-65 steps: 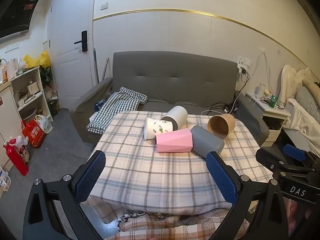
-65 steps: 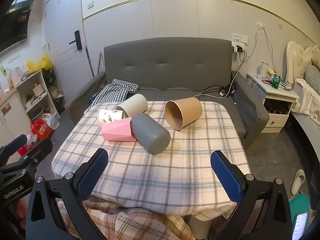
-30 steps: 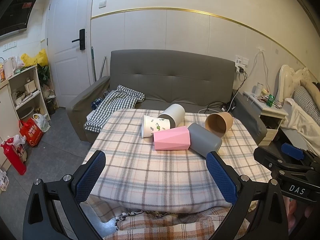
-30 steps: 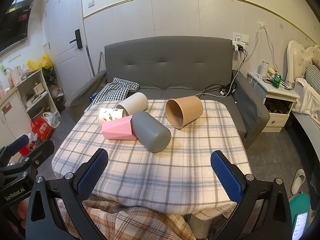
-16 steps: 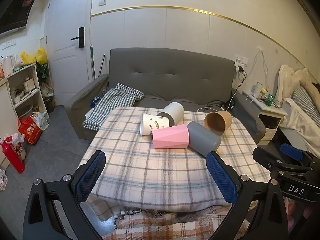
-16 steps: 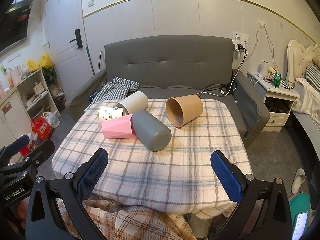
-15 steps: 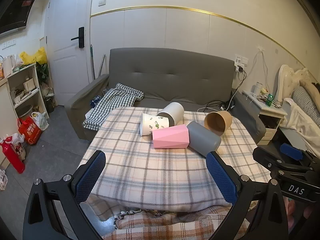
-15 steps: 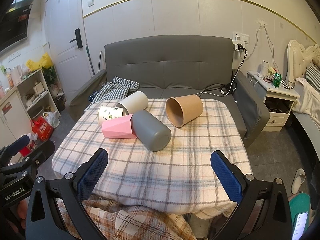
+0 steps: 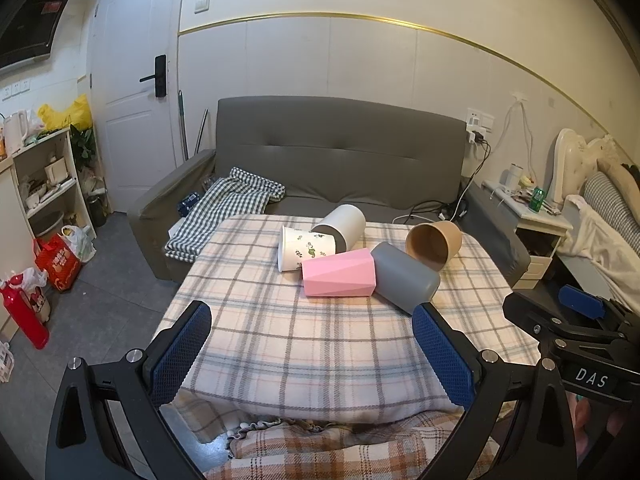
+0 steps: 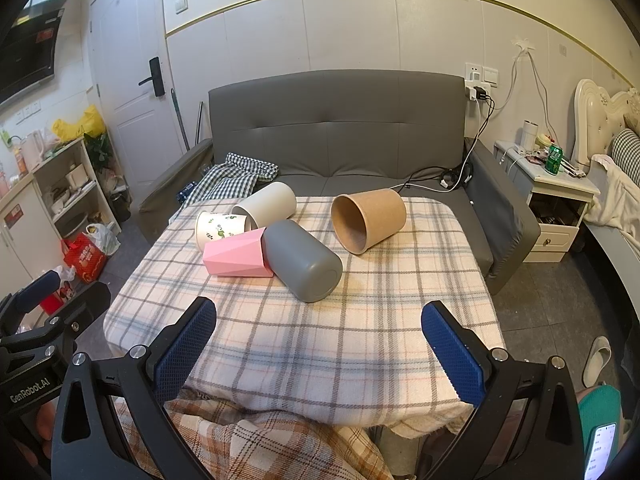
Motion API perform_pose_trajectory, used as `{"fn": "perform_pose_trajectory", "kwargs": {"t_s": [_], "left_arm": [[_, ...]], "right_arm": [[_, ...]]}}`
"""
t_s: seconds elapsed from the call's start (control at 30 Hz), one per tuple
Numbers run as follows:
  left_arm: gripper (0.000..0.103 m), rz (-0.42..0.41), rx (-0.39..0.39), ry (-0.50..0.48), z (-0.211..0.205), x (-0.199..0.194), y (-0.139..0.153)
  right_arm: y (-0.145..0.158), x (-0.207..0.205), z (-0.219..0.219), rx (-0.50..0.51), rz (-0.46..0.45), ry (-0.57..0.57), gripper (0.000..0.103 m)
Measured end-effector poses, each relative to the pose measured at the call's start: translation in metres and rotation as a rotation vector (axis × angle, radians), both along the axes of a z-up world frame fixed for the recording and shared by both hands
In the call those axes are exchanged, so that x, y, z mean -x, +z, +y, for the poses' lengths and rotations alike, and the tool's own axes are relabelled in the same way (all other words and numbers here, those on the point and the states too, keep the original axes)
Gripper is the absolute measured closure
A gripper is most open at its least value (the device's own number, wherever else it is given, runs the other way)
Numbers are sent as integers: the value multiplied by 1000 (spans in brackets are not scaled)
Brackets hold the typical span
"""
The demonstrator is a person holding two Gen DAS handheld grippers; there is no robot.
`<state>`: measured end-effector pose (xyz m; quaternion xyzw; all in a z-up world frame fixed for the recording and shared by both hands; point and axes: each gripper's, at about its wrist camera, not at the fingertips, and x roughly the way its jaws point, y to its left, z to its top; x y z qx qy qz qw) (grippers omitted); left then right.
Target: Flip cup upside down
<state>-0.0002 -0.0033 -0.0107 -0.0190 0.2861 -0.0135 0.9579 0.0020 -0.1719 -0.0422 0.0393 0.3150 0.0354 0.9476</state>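
Several cups lie on their sides on a table with a plaid cloth (image 9: 280, 344) (image 10: 360, 340): a pink faceted cup (image 9: 338, 273) (image 10: 236, 257), a dark grey cup (image 9: 404, 283) (image 10: 302, 261), a brown paper cup (image 9: 434, 243) (image 10: 368, 220), a white leaf-print cup (image 9: 306, 248) (image 10: 218, 227) and a light grey cup (image 9: 342, 225) (image 10: 267, 203). My left gripper (image 9: 312, 354) is open and empty over the table's near edge. My right gripper (image 10: 318, 350) is open and empty, also short of the cups.
A grey sofa (image 9: 340, 160) with a checked cloth (image 9: 228, 208) stands behind the table. A shelf unit (image 9: 44, 184) and bags are at the left, a nightstand (image 10: 554, 208) and bed at the right. A second plaid cloth lies below the near edge.
Both views have drifted slightly; the left gripper has risen and eased a little closer to the table. The cups have not moved and both grippers stay open.
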Motion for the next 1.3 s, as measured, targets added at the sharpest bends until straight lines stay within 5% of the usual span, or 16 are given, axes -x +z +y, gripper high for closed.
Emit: {"fn": "perform_pose_trajectory", "kwargs": {"t_s": [0.43,0.73,1.03,1.3], "left_arm": [[0,4,-4,-6,-1,0,1],[0,12,-83,-77,-9,-20,-1],[0,25,-214,-265,-22,-67,-20],[0,-5,-469,-522,-60,-119,-61]], "right_arm": [[-2,-2,1,2,-1,1,0],[-13,-14,1,12,22,21,0],[-17,-50,-14,13,63,32,0],[-35,-85,-30,19,118,27,0]]}}
